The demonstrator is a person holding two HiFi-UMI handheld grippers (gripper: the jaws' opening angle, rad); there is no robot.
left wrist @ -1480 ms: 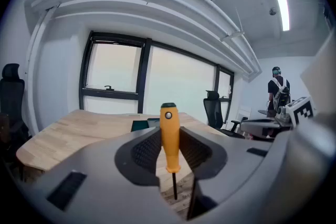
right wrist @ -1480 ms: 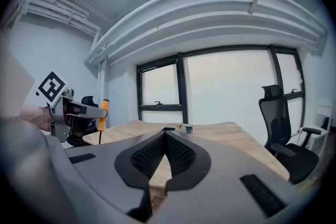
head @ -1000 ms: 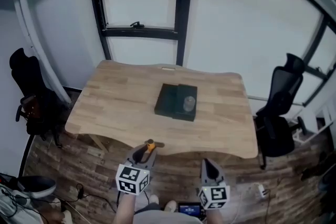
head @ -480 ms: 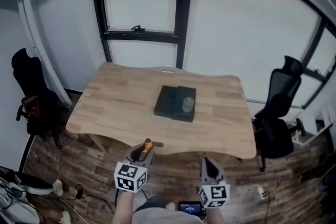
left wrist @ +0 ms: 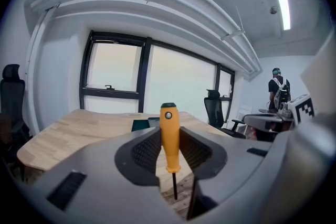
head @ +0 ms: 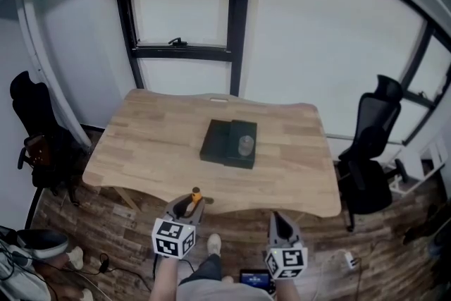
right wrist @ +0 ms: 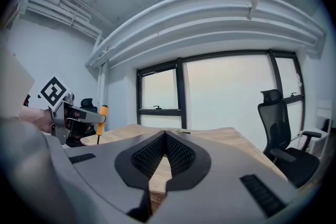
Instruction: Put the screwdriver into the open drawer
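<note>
My left gripper point(head: 192, 202) is shut on an orange-handled screwdriver point(left wrist: 169, 136), held upright with its dark shaft pointing down; its handle point(head: 196, 194) shows just short of the table's near edge. The same screwdriver point(right wrist: 102, 115) appears at the left in the right gripper view. A dark drawer box point(head: 229, 143) lies in the middle of the wooden table point(head: 141, 144), with a pale round thing on its right half; I cannot tell from here how far it is open. My right gripper point(head: 280, 223) hangs shut and empty below the table's near edge.
Black office chairs stand at the table's left point(head: 35, 130) and right point(head: 368, 151). A black-framed window point(head: 183, 17) is behind the table. Wood-plank floor point(head: 380, 257) lies below me. A person point(left wrist: 277, 89) stands far off at the right of the left gripper view.
The view has drifted slightly, so the table sits a little higher and further left. Both grippers keep their hold and their places below the table's near edge.
</note>
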